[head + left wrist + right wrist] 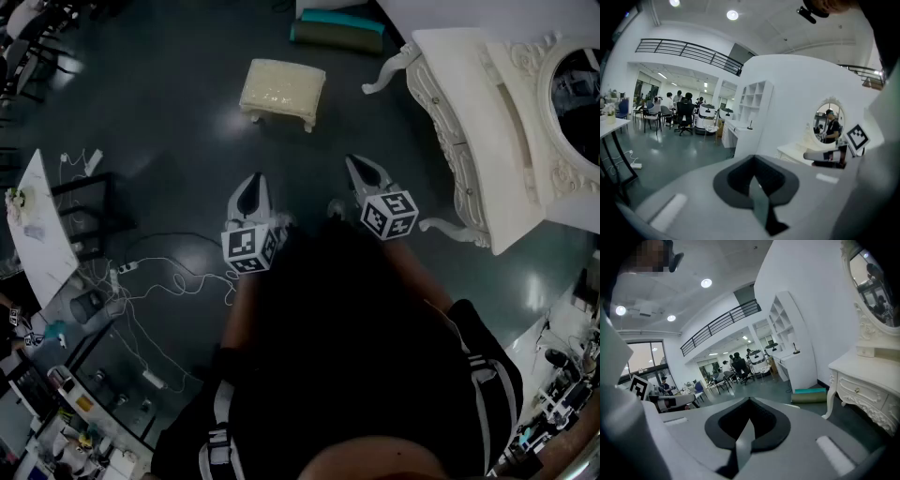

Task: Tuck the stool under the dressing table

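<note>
A cream upholstered stool point(282, 91) stands on the dark floor, well ahead of both grippers. The white carved dressing table point(469, 122) with an oval mirror point(574, 94) is at the right; it also shows in the right gripper view as the table point(867, 380). My left gripper point(251, 187) and right gripper point(364, 169) are side by side, short of the stool, both shut with nothing between the jaws. The left gripper view looks along the shut left gripper point(757, 180) and the right gripper view along the shut right gripper point(747, 420); neither shows the stool.
A rolled green mat point(337, 36) lies on the floor beyond the stool. A white table point(37, 230) and loose cables point(159, 277) are at the left. People sit at desks point(670, 112) in the far room. Open floor lies between stool and dressing table.
</note>
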A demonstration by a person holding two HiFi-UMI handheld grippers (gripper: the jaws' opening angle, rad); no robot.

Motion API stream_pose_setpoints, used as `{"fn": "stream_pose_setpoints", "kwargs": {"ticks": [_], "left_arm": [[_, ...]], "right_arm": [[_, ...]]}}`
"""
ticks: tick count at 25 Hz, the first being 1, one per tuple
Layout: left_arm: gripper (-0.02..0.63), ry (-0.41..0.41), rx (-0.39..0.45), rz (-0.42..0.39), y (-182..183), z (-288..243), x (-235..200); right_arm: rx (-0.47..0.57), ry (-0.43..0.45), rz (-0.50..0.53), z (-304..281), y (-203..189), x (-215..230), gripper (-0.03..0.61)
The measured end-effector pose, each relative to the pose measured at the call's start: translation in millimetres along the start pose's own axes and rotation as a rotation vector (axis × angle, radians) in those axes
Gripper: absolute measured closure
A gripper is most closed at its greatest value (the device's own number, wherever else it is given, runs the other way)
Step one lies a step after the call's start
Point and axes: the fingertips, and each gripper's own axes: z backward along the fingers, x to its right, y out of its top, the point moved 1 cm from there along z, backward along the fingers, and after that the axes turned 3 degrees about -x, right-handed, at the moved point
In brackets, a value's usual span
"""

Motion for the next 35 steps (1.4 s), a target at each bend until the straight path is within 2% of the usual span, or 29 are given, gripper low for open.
{"fn": "stream_pose_setpoints", "kwargs": {"ticks": [12,17,23,30,35], "left_arm": [[0.604,-0.019,-0.012,0.017,-8,12,-12],[0.604,-0.040,-0.027,0.018,-13,18,-27],[0.604,-0.072,-0.051,0.014,-24,23,-49],[0.604,-0.084,-0.063,0.019,-20,9,-66],[0.604,-0.085,-0.071,0.029,-11,-28,-66]], "right_arm": [[-0.017,-0.020,-0.003,-3,-10,-16,0.581],[0.010,-0.049,-0.047,-4,-10,-22,0.580],[0.016,-0.060,-0.051,-8,-18,-39,0.580],[-0.019,-0.069,-0.044,-15,-27,-41,0.580],[-0.021,-0.059,-0.080,-49,-20,-16,0.580]]}}
